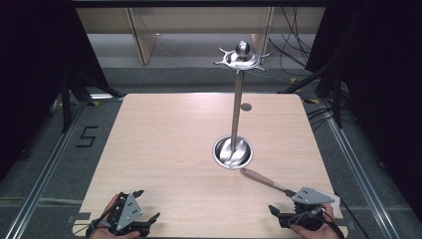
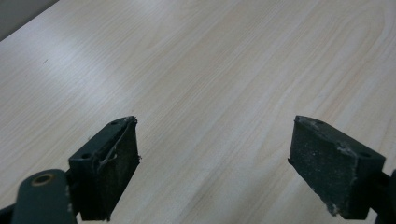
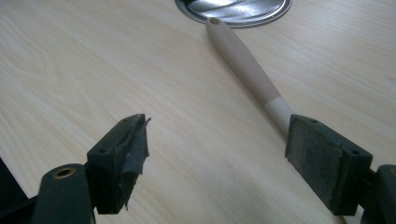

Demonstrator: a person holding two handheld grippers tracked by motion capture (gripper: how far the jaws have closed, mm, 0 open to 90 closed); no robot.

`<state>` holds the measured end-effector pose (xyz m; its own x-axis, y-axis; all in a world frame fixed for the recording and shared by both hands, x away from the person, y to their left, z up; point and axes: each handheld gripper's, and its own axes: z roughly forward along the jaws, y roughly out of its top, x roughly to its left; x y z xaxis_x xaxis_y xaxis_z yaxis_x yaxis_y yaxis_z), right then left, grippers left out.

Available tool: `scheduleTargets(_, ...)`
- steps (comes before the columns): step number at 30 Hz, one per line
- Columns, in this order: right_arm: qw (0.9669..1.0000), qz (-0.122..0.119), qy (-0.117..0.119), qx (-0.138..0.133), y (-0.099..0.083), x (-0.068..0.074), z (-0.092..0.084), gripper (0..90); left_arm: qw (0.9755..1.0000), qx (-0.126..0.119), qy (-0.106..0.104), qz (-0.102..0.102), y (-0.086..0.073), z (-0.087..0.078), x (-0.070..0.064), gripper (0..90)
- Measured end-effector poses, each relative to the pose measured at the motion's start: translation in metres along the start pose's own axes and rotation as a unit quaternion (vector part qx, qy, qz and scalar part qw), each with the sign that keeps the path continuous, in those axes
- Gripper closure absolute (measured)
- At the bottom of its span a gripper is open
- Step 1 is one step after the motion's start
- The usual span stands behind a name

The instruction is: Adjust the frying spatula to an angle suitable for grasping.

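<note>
Down at the near edge of the tabletop (image 1: 164, 129), both hands are parked at their corners. The left gripper (image 1: 147, 205) sits by the near left corner with its jaws spread wide, and the left gripper view confirms it: two black pads (image 2: 114, 163) well apart, bare pale wood between them, nothing held. Over by the near right corner, the right gripper (image 1: 280, 200) is just as wide open, holding nothing. The wooden-handled utensil (image 1: 263, 179) lies flat on the tabletop right by it, running at a slant from the gripper up toward the metal bowl base (image 1: 233, 152). In the right gripper view the handle (image 3: 243, 60) slips past behind the right-hand pad (image 3: 322, 163), beside that jaw rather than between the two; whether pad and handle actually touch, I can't tell. The handle's far tip, with its little hole, ends just at the rim of the bowl base. That base sits right of the tabletop's middle, and a slim metal pole (image 1: 237, 107) rises straight up out of it to a hooked crown with a ball on top (image 1: 242, 56). A small dark disc (image 1: 246, 106) sits near the far edge.
</note>
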<state>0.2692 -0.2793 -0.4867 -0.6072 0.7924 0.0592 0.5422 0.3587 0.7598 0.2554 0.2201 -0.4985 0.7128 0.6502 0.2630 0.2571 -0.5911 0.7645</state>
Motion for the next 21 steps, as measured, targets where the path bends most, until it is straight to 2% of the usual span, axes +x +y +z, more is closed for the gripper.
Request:
scheduleTargets(1,0.9999,-0.013,-0.003,-0.006,0.001,-0.002,0.001,22.1,1.0000,-0.003,-0.001,-0.003,0.000,0.000,-0.001,15.0)
scheduleTargets(5,1.0000,-0.008,0.005,0.001,0.005,-0.002,0.001,22.3,0.9998,-0.011,-0.002,-0.014,0.000,0.001,-0.002,15.0)
scheduleTargets(6,0.9998,-0.018,-0.005,-0.001,0.007,-0.003,0.001,22.3,0.9999,-0.004,-0.004,-0.011,0.000,0.001,-0.001,15.0)
scheduleTargets(8,0.9999,-0.011,-0.005,0.006,0.008,-0.003,0.000,22.3,0.9999,-0.001,-0.007,-0.013,0.000,0.001,-0.001,15.0)
scheduleTargets(9,0.9999,-0.013,-0.002,0.010,0.012,-0.006,0.002,22.8,1.0000,0.001,-0.001,-0.006,-0.001,0.001,0.000,15.0)
scheduleTargets(11,0.9997,-0.014,-0.011,0.016,0.016,-0.008,0.002,23.4,1.0000,0.001,0.000,-0.007,-0.001,0.001,0.000,15.0)
scheduleTargets(12,0.9998,-0.003,-0.012,0.018,0.017,-0.007,0.003,23.7,1.0000,0.004,0.000,-0.006,0.000,0.000,0.000,15.0)
scheduleTargets(13,0.9997,-0.012,-0.004,0.020,0.020,-0.010,0.004,24.4,1.0000,0.001,0.000,-0.007,-0.001,0.001,0.000,15.0)
scheduleTargets(15,0.9996,-0.014,-0.009,0.022,0.024,-0.011,0.006,25.5,0.9999,0.008,-0.004,-0.007,0.000,0.000,0.001,15.0)
scheduleTargets(18,0.9995,-0.021,-0.011,0.023,0.028,-0.012,0.009,28.8,1.0000,0.007,0.001,-0.004,0.000,0.001,0.000,15.0)
scheduleTargets(19,0.9989,-0.028,-0.009,0.037,0.033,-0.013,0.013,29.1,1.0000,0.007,0.001,-0.005,0.000,0.001,0.000,15.0)
scheduleTargets(21,0.9988,-0.028,-0.010,0.039,0.035,-0.013,0.015,30.1,1.0000,0.007,0.001,-0.005,0.000,0.001,0.000,15.0)
